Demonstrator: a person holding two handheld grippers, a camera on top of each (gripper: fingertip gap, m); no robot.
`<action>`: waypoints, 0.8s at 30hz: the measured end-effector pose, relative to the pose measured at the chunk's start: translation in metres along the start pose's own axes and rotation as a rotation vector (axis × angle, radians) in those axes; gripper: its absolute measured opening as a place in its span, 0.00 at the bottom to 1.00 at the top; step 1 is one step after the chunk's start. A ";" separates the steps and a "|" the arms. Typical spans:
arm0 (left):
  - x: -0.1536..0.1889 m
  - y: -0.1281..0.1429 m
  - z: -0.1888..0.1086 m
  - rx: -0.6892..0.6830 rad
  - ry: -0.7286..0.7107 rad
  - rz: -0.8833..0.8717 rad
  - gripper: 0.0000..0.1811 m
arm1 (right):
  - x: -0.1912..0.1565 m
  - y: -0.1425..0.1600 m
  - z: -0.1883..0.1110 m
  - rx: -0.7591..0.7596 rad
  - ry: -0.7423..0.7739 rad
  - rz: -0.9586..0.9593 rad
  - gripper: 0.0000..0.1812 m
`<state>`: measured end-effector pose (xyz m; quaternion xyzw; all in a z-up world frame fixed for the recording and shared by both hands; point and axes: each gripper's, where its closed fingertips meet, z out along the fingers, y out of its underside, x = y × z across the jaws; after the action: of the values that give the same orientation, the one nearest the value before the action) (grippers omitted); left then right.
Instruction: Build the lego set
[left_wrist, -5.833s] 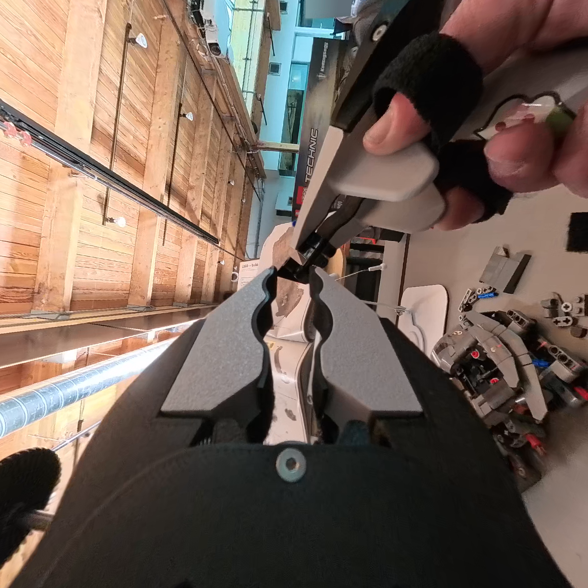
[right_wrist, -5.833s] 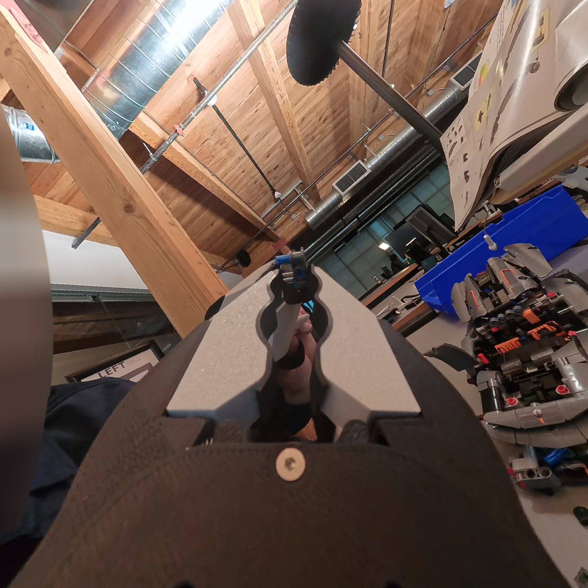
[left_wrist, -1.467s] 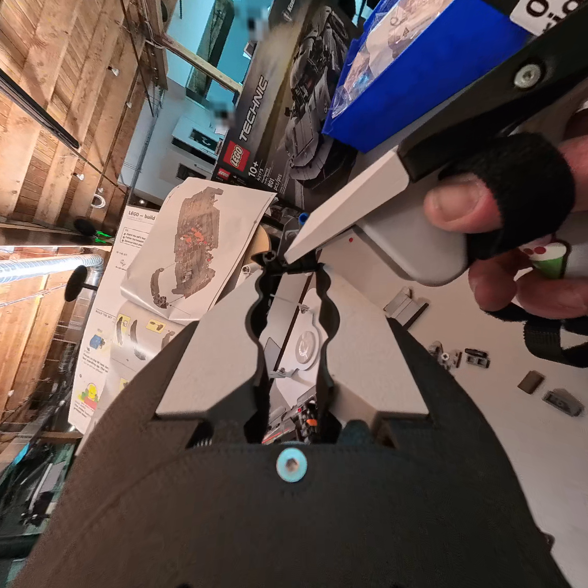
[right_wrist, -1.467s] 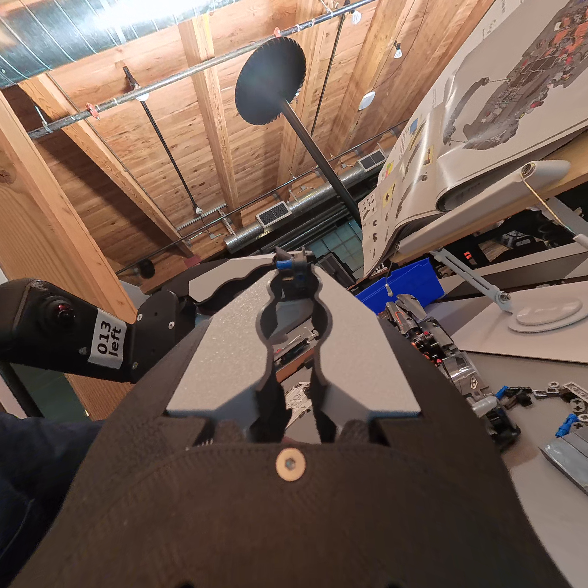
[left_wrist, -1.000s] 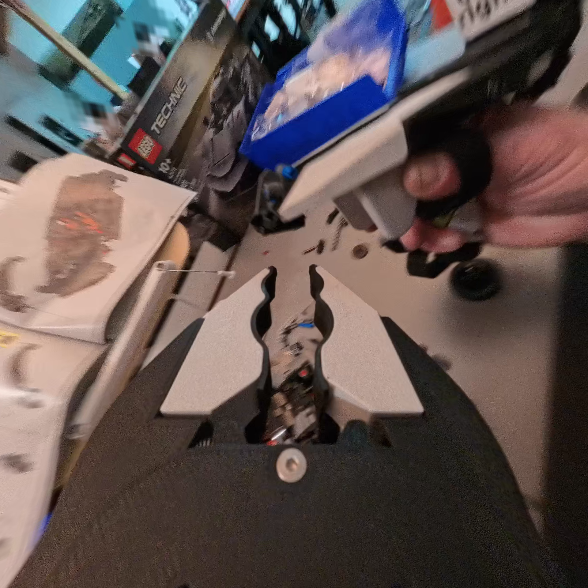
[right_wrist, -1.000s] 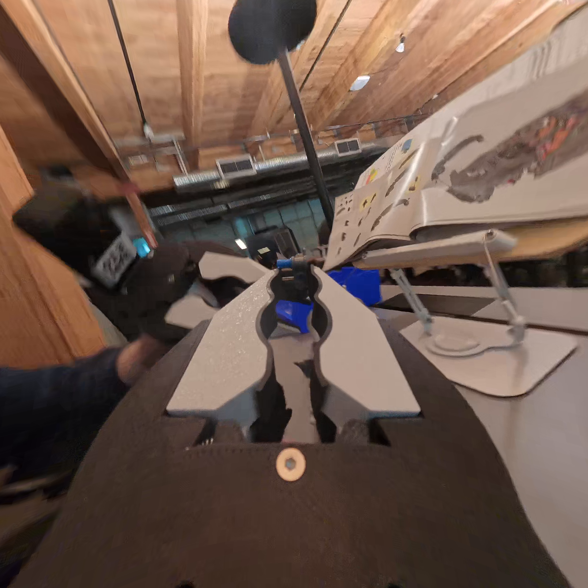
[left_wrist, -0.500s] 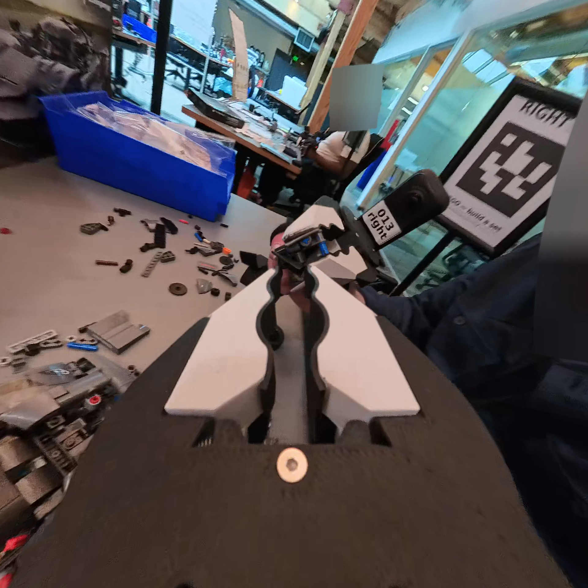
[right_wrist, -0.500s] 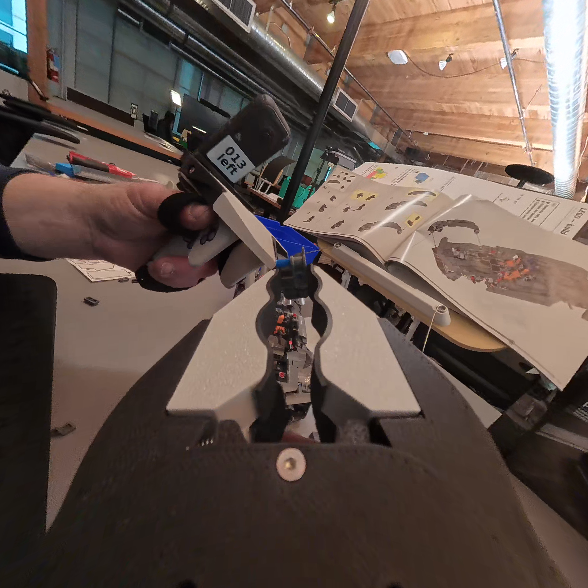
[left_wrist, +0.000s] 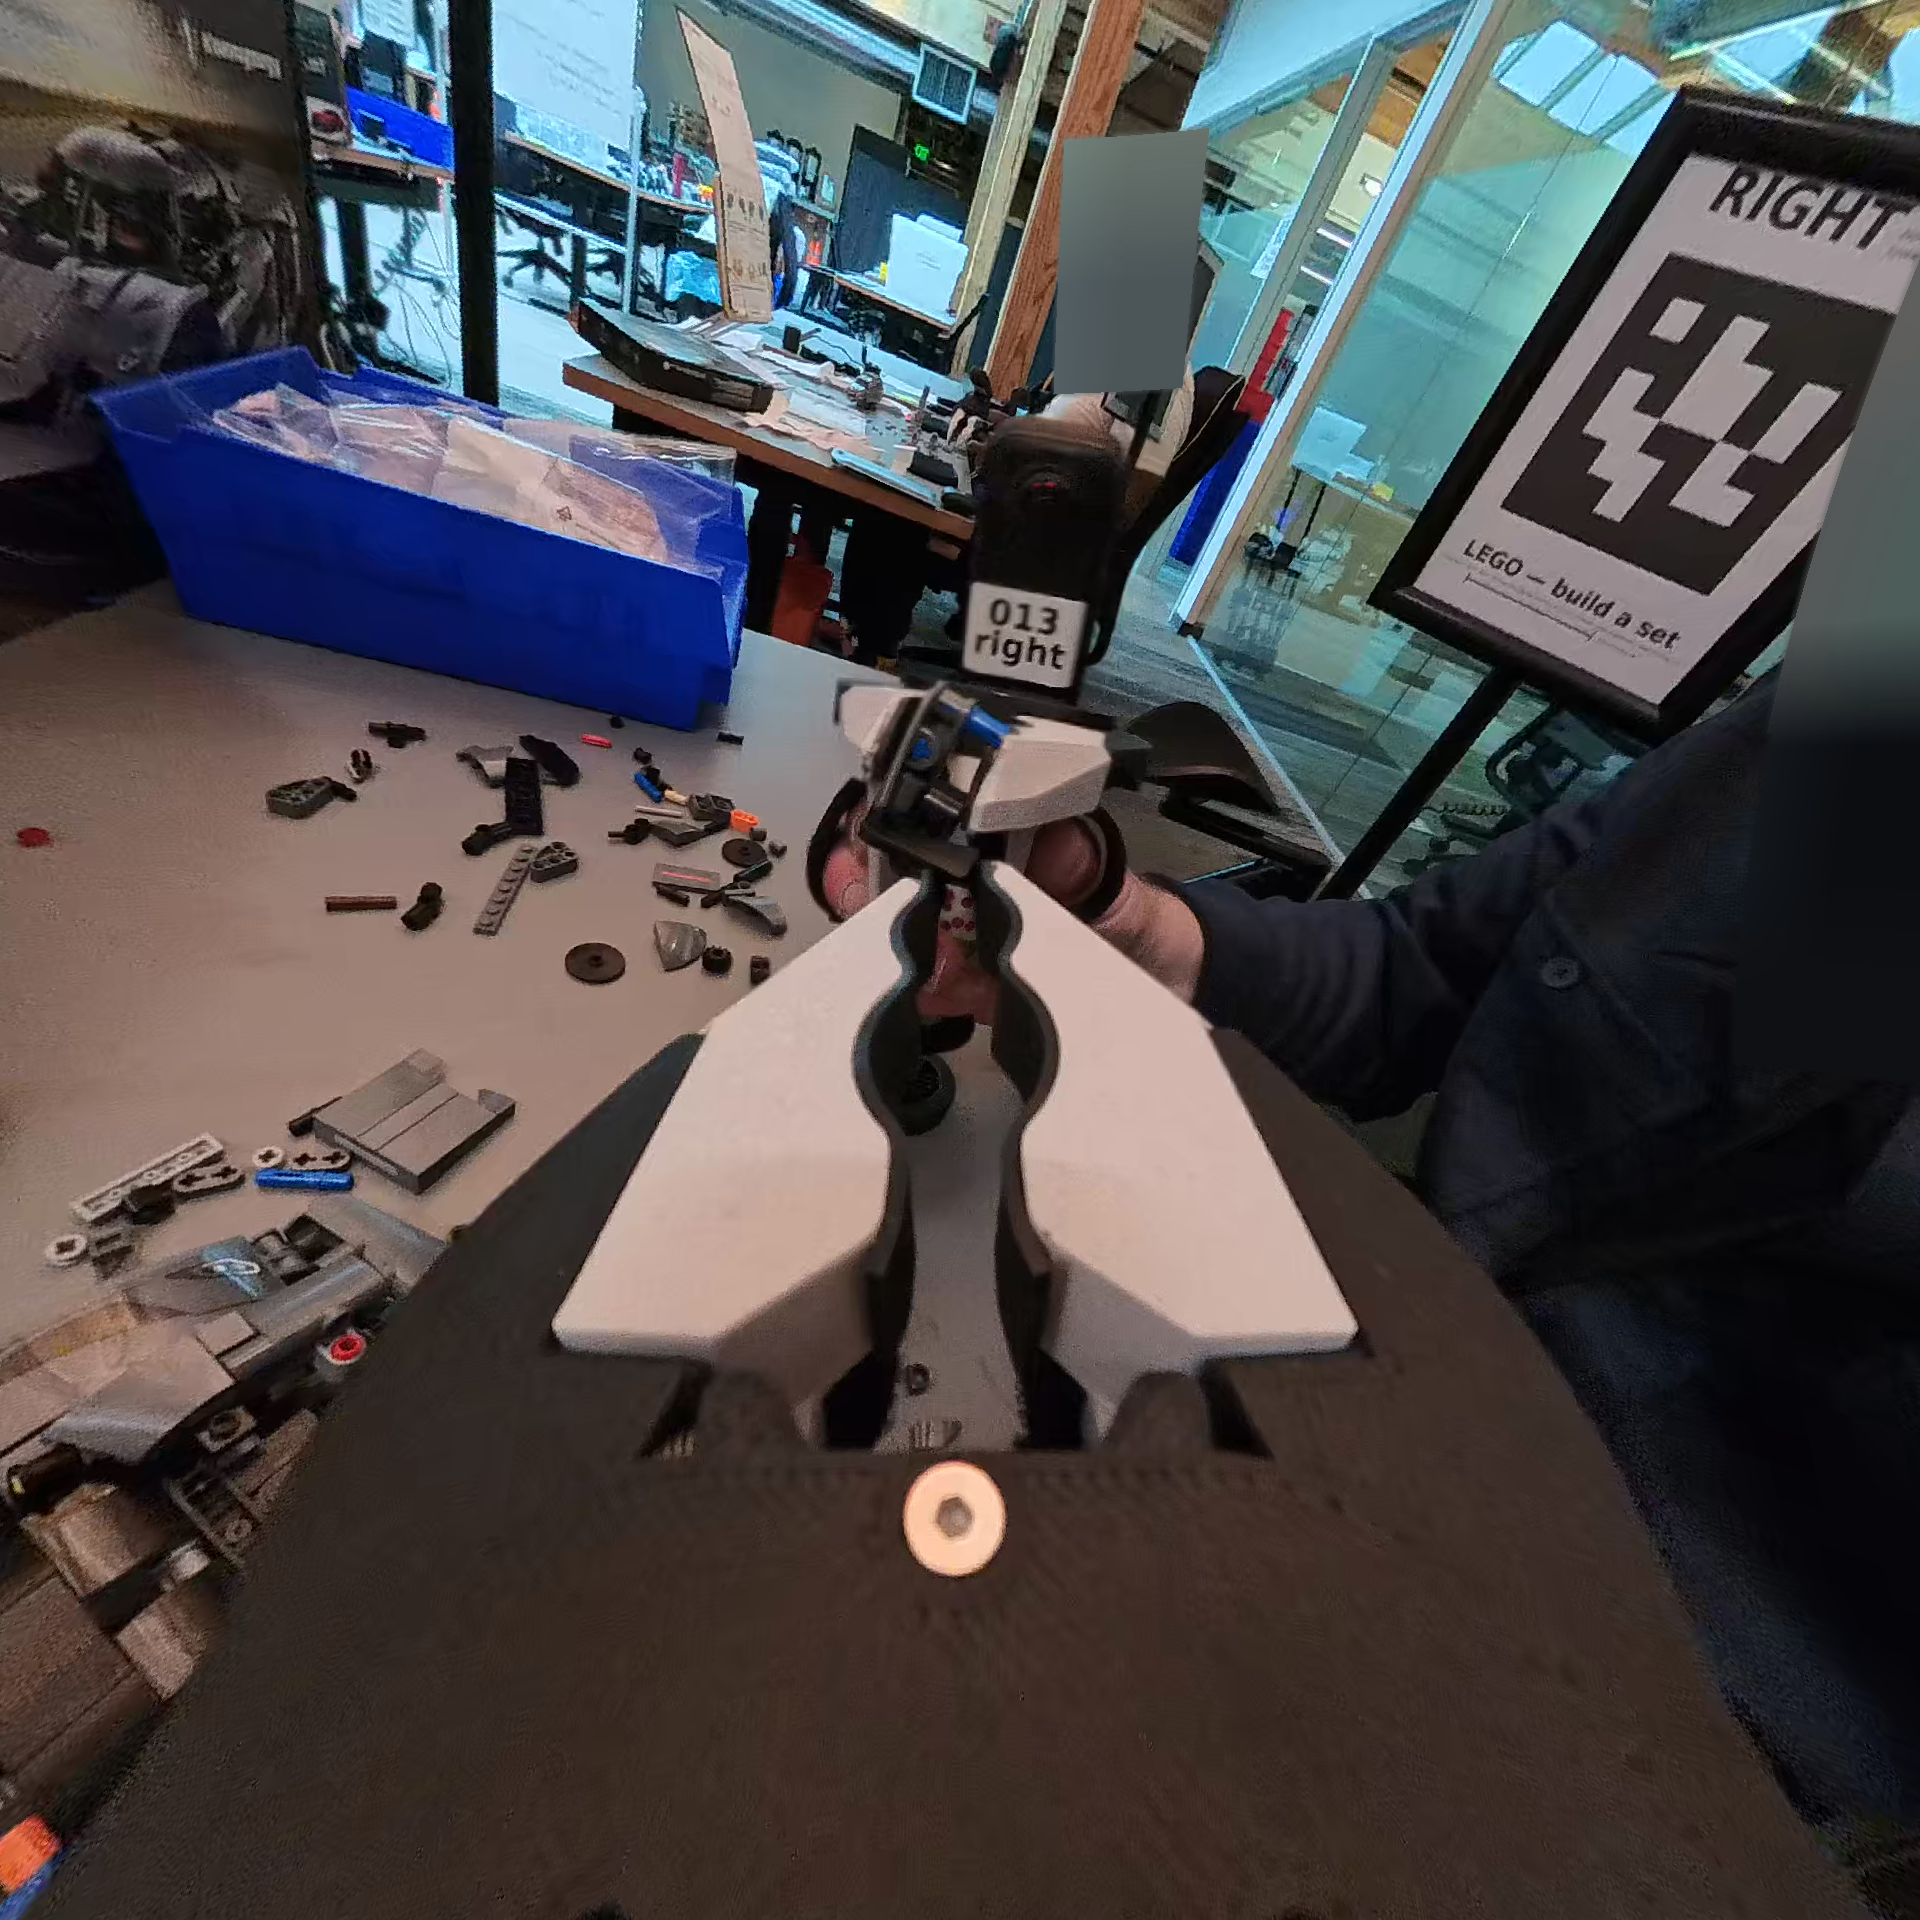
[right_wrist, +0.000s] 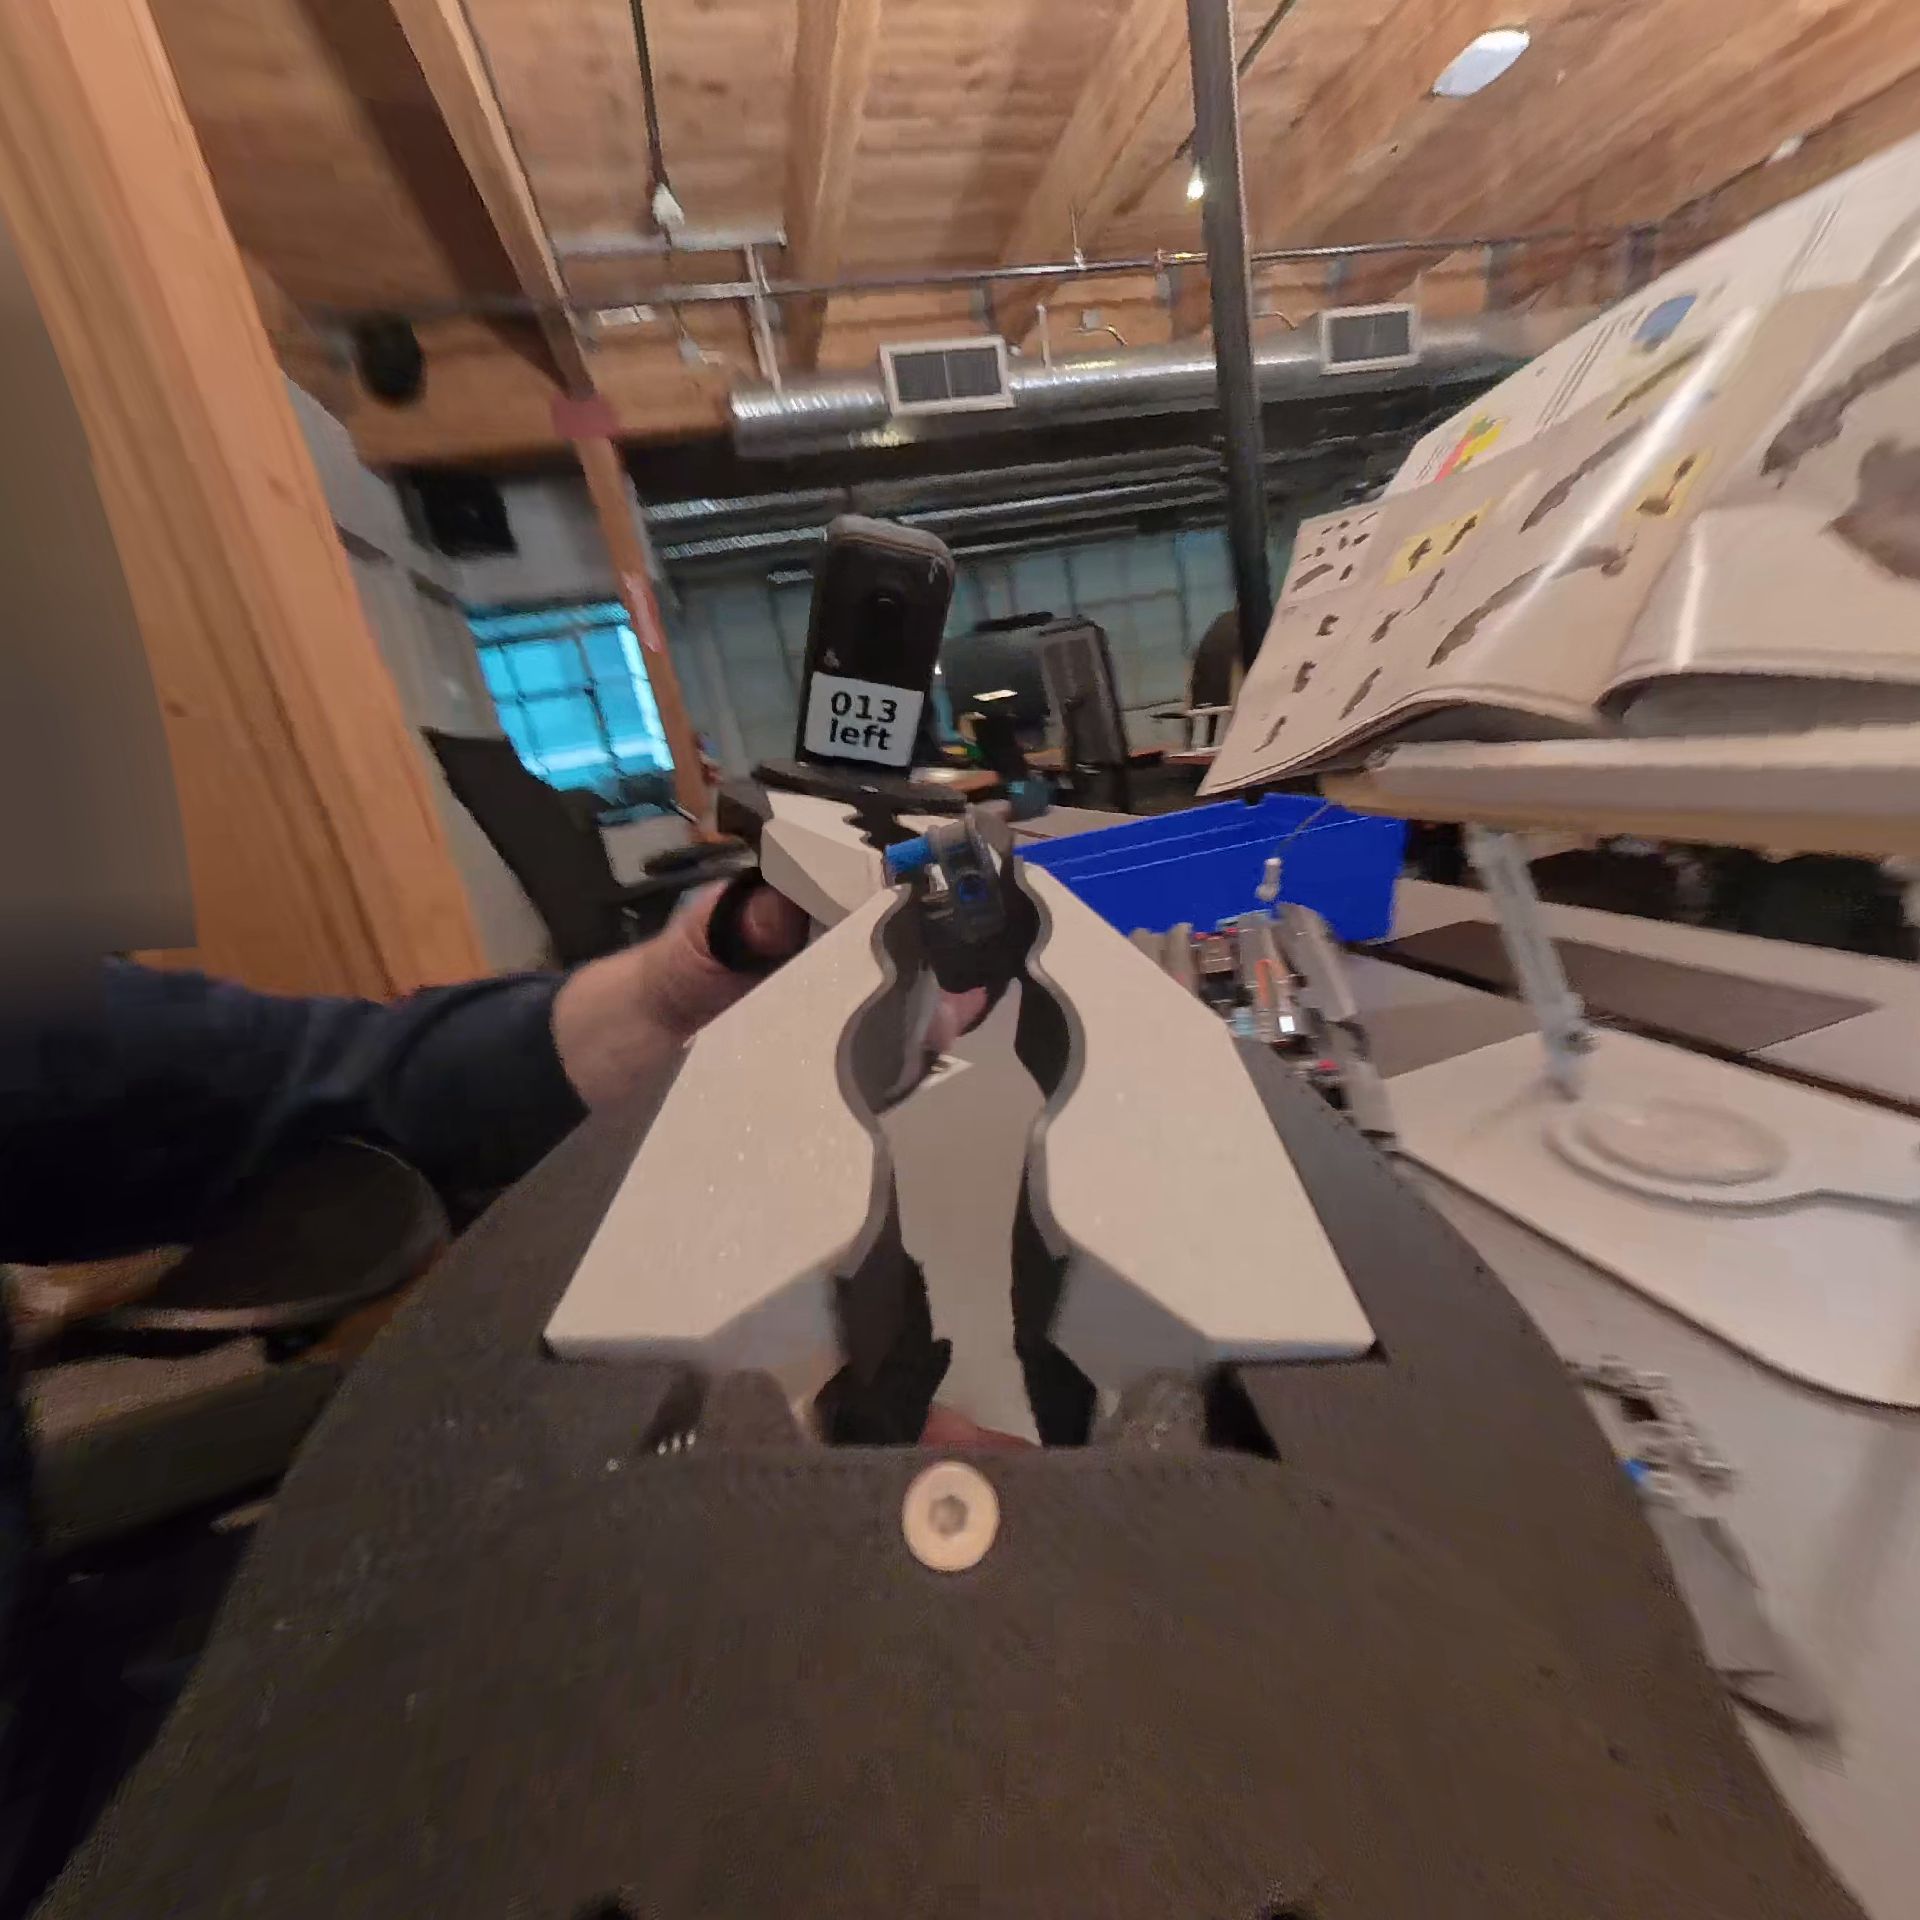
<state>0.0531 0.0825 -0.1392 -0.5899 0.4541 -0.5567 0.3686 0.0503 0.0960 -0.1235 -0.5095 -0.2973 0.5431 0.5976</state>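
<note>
A: Where does the lego piece (right_wrist: 961, 899) sit relative to the blue bin (left_wrist: 436, 582)?

B: It is up off the bench (left_wrist: 156, 997), on the near side of the bin, pinched at the tips of the right gripper (right_wrist: 958, 909). It is a small black-and-grey assembly with a blue pin.

A: And the left gripper (left_wrist: 954, 894)?

B: It faces the right gripper tip to tip. Its jaws stand narrowly apart; the dark lower end of the piece sits at its tips, and whether they clamp it cannot be told.

A: The rest of the set?

B: Loose parts (left_wrist: 540, 842) lie scattered on the bench just in front of the bin; the grey partial model (left_wrist: 177, 1382) lies nearer the camera than those. The open instruction book (right_wrist: 1558, 623) stands on a stand above the bin.
</note>
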 end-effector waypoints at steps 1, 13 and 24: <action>0.000 -0.001 0.000 0.002 -0.005 0.007 0.02 | 0.001 0.000 0.000 0.005 -0.012 0.029 0.07; -0.007 0.000 -0.005 0.029 0.046 -0.167 0.09 | 0.001 0.012 0.004 -0.118 0.105 -0.304 0.07; -0.002 0.000 -0.007 0.018 0.084 -0.163 0.07 | -0.005 0.011 0.005 -0.083 0.037 -0.176 0.08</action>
<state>0.0460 0.0851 -0.1396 -0.5977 0.4144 -0.6133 0.3080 0.0407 0.0915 -0.1308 -0.5156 -0.3519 0.4661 0.6269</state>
